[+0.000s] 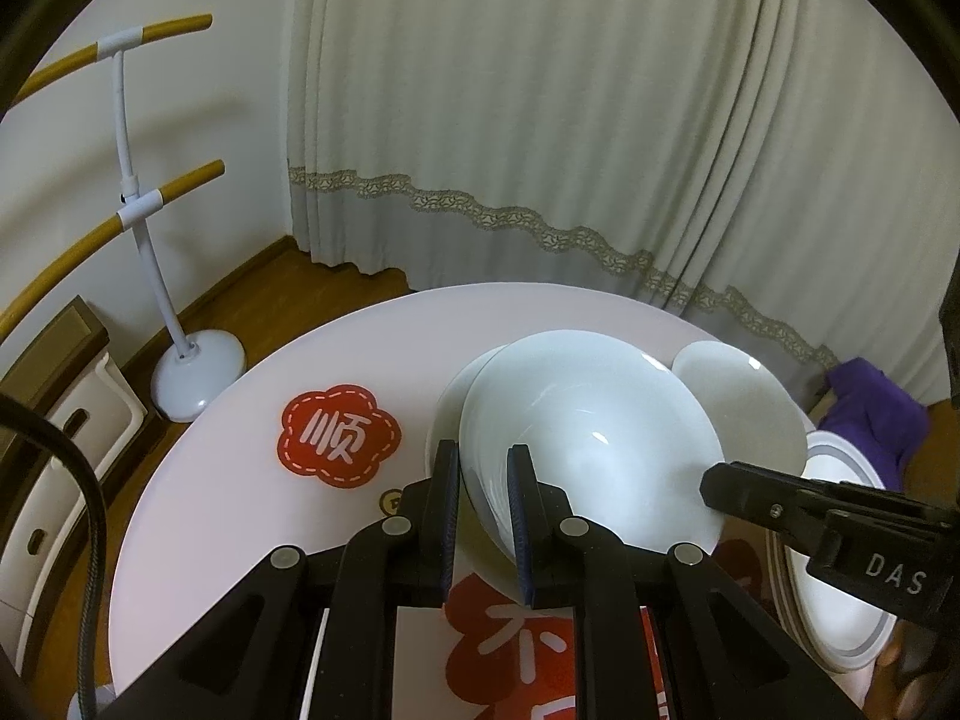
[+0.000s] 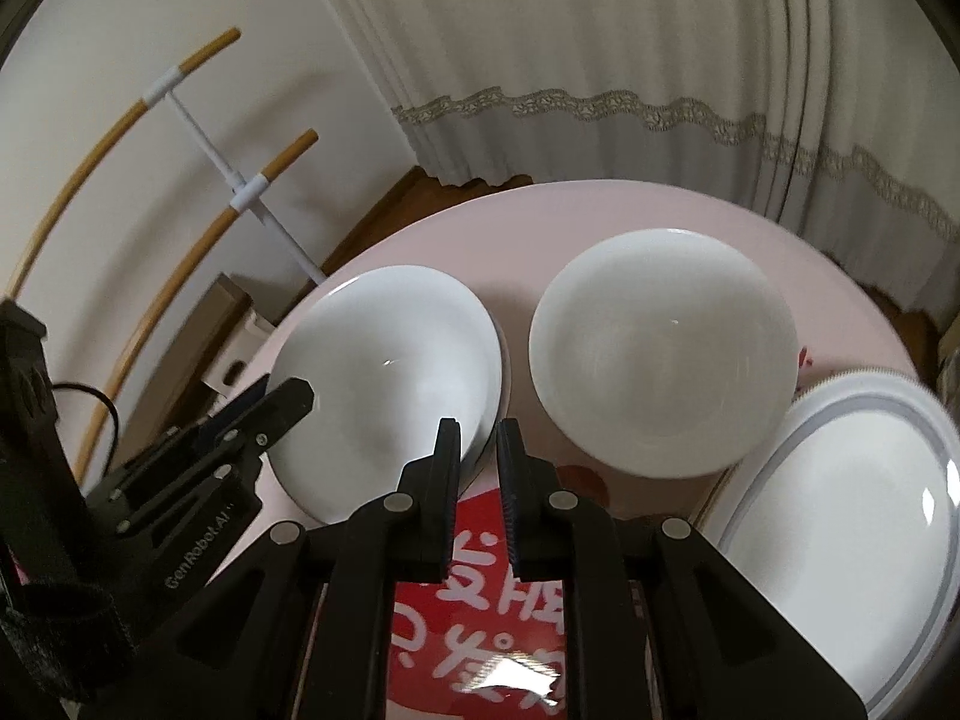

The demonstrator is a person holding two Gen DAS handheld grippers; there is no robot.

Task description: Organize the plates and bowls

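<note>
Bowl (image 1: pixel 576 438) tilts above the table (image 1: pixel 240 420), its rim pinched in my left gripper (image 1: pixel 485 516); a red sticker (image 1: pixel 338 435) reads "顺", my other tool "DAS".

From the right wrist, my right gripper (image 2: pixel 479 480) stands narrow, gripping nothing, beside that bowl (image 2: pixel 390 384); the left tool reads "GenRobot.AI".

I see a round pink table (image 1: pixel 240 420) with red flower stickers (image 1: pixel 338 435), cream lace-trimmed curtain (image 1: pixel 540 120) behind, white floor stand with wooden bars (image 1: pixel 141 228) left, purple cloth (image 1: pixel 870 414) on floor right
</note>
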